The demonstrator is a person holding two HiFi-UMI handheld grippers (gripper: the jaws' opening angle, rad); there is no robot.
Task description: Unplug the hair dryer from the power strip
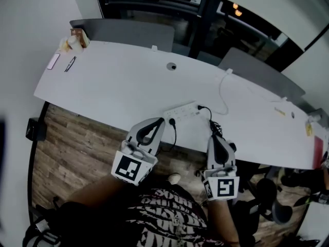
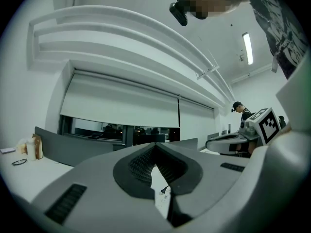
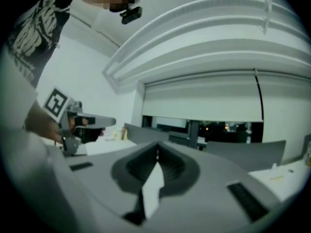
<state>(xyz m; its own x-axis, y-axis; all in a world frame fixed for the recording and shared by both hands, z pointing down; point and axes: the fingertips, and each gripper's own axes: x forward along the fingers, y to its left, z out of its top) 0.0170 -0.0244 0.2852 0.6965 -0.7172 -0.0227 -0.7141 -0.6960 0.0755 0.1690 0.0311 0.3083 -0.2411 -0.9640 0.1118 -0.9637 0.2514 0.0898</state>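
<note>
A white power strip [image 1: 182,110] lies near the front edge of the white table [image 1: 113,86]. One black plug [image 1: 200,107] sits at its right end, and its black cord [image 1: 212,125] runs off the table's front edge. A second black plug [image 1: 172,121] sits at the near side, right by the tips of my left gripper [image 1: 163,120]. Both grippers point level, with nothing between their jaws. The left gripper [image 2: 155,145] is shut, and the strip [image 2: 160,202] shows through the gap below its tips. The right gripper [image 1: 212,136] [image 3: 156,150] is shut beside the cord. No hair dryer is in view.
A thin white cable [image 1: 223,94] loops on the table behind the strip, and a cable hole [image 1: 171,66] lies farther back. Small items [image 1: 76,39] stand at the far left corner. Grey partitions [image 1: 128,32] line the back edge. Wooden floor and chair bases [image 1: 267,194] lie below.
</note>
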